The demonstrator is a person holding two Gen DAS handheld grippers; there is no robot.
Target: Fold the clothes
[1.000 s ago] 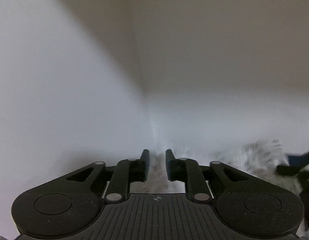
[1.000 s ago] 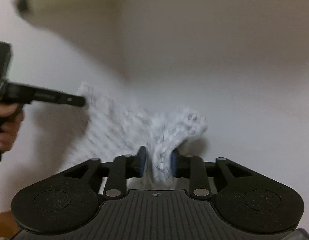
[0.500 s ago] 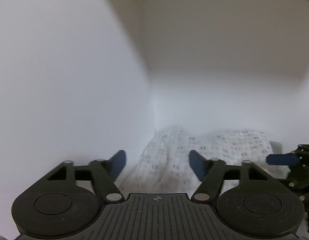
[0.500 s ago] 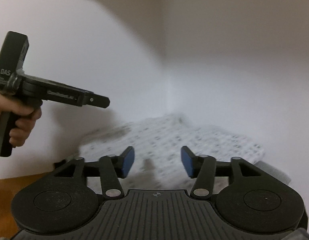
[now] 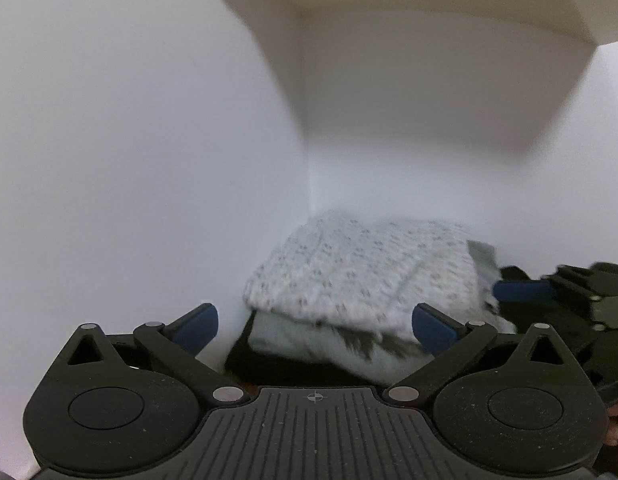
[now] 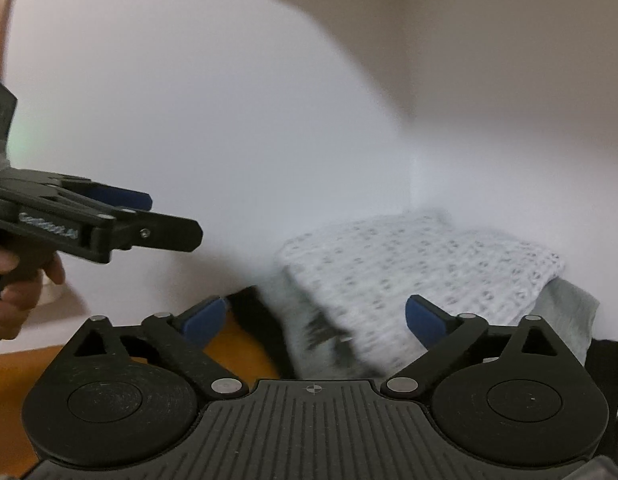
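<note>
Lying folded on a pile (image 5: 325,344) in the shelf's (image 6: 245,348) back corner, the patterned garment (image 5: 361,276) is released, both the left tongs (image 5: 315,322) and the right tongs (image 6: 313,316) held wide and empty.

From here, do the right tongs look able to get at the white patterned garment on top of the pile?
Probably yes. The right tongs are open and empty, facing the white patterned garment on the pile. Nothing lies between them, and the left tongs are off to one side.

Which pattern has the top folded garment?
White with small grey motifs, on the top folded garment; clearest in the right wrist view.
</note>
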